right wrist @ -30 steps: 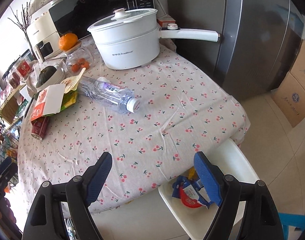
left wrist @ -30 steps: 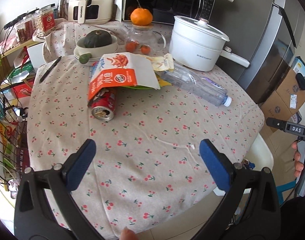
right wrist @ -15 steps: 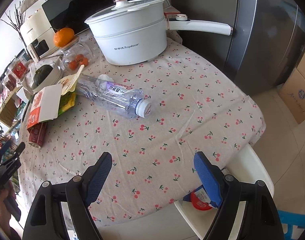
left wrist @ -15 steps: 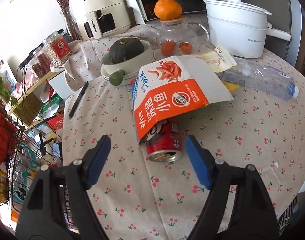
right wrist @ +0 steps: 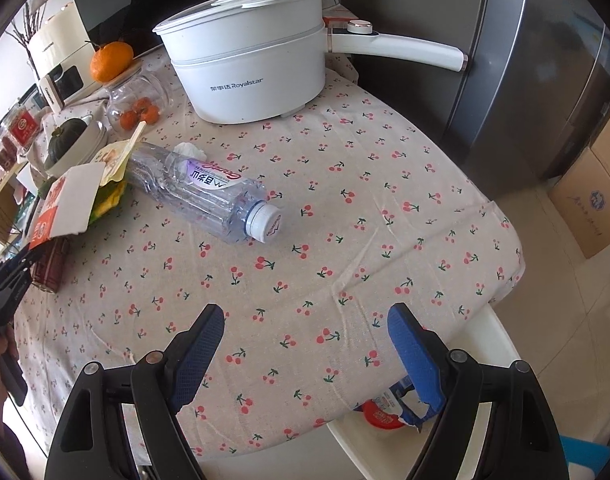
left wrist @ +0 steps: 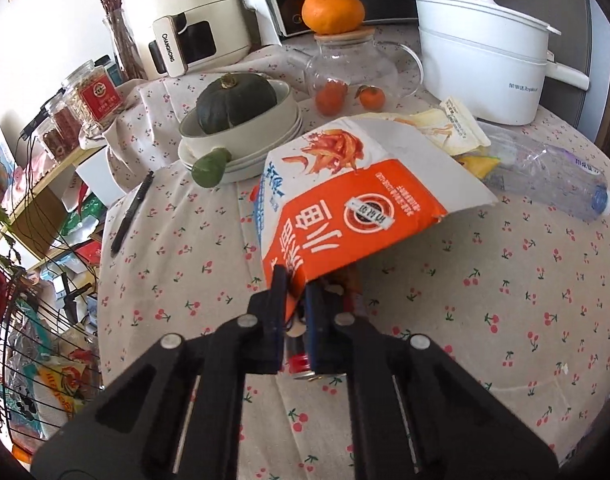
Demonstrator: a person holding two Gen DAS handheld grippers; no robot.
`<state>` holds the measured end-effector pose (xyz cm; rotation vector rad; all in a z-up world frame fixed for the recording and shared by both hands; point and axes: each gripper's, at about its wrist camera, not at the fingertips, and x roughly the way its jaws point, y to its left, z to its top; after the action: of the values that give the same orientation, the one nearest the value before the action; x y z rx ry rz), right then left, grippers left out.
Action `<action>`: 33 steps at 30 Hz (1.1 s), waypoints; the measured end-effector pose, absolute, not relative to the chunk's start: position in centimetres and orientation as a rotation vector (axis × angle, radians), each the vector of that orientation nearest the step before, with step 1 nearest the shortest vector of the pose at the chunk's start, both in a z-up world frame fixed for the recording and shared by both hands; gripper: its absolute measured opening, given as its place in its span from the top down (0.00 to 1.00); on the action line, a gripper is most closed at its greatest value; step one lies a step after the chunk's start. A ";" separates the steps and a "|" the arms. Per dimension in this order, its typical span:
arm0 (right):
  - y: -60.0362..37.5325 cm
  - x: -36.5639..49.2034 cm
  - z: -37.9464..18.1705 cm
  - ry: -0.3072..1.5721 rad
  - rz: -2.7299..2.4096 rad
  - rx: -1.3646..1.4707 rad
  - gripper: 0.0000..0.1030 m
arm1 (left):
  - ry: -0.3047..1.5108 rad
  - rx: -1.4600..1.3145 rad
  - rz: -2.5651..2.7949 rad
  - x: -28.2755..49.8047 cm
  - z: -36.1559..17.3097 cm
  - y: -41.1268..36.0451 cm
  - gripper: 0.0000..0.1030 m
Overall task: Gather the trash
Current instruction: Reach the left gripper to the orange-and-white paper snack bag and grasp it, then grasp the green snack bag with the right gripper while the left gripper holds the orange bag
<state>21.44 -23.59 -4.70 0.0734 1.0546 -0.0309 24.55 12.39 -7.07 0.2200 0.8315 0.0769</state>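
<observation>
My left gripper is shut on the near corner of an orange and white snack bag lying on the cherry-print tablecloth. A red drink can lies under the bag, mostly hidden behind the fingers. An empty clear plastic bottle lies on its side mid-table, with yellow wrappers beside it. My right gripper is open and empty above the table's near edge. The bag and can also show at the left of the right wrist view.
A white electric pot with a long handle stands at the back. A glass teapot with an orange on its lid, a bowl holding a squash and a pen are nearby. A white bin with trash sits below the table edge.
My left gripper has moved forward and closed on the corner of the snack bag. My right gripper has moved a little closer over the table and stays open.
</observation>
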 end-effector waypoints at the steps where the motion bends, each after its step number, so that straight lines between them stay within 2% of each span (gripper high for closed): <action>1: -23.5 21.5 -4.7 1.054 -0.029 0.069 0.17 | 0.825 0.205 0.079 24.3 -6.8 12.5 0.93; 4: -23.3 21.4 -4.5 1.047 -0.023 0.060 0.17 | 0.805 0.136 0.072 23.0 -5.6 13.0 0.97; 18: -17.5 20.5 -4.2 1.029 0.115 -0.040 0.17 | 0.841 -0.237 0.004 15.0 -1.1 15.9 0.98; 26: -11.4 20.8 -4.9 1.029 0.228 -0.067 0.17 | 0.804 -0.300 -0.002 12.8 -0.3 18.1 0.98; 33: -8.3 24.8 -8.0 1.042 0.179 -0.117 0.17 | 0.800 -0.366 -0.005 12.2 -0.2 19.7 0.98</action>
<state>24.84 -8.30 -8.04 -0.1171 1.0417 0.1794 12.19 19.73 -0.21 -0.3659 0.7997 -0.0049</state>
